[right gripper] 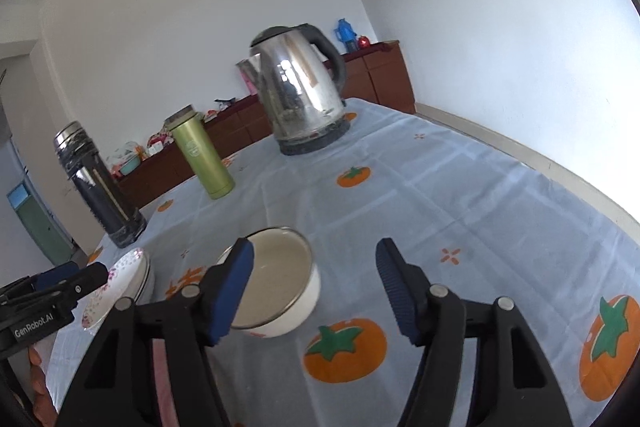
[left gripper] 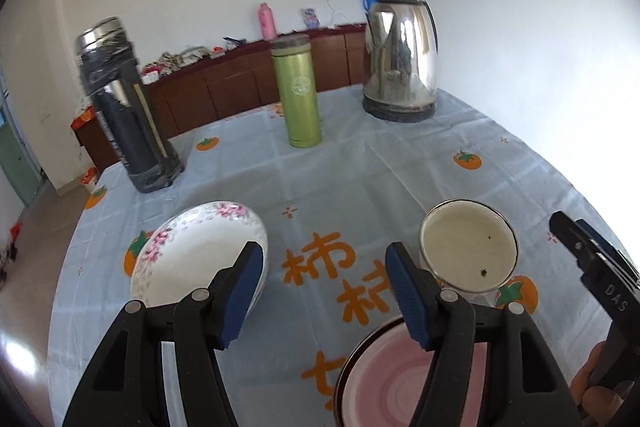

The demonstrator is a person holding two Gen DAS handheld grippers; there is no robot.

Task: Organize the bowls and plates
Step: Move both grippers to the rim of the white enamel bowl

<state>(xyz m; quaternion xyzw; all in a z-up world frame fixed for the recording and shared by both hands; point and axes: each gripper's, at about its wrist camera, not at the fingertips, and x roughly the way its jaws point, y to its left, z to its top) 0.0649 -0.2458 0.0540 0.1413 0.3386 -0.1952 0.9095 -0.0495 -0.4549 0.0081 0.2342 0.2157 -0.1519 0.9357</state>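
1. Standing apart with nothing between them, the jaws of the left gripper [left gripper: 324,291] hang over bare tablecloth [left gripper: 360,167]; the jaws of the right gripper [right gripper: 314,289] are apart too and hold nothing.
2. Just outside the left gripper's left finger lies the floral plate [left gripper: 188,255], its near rim hidden behind that finger.
3. Beyond its right finger stands the cream bowl [left gripper: 468,247], and below that finger a pink plate [left gripper: 400,379] lies at the table's near edge.
4. In the right wrist view the cream bowl [right gripper: 280,279] sits partly behind the right gripper's left finger, not between the pads.
5. Orange fruit prints and orange characters pattern the pale blue cloth.
6. Farther back stand a dark flask [left gripper: 120,107], a green flask [left gripper: 300,91] and a steel kettle [left gripper: 400,59], well apart from the dishes.
7. A brown cabinet [left gripper: 240,83] runs along the white wall behind.
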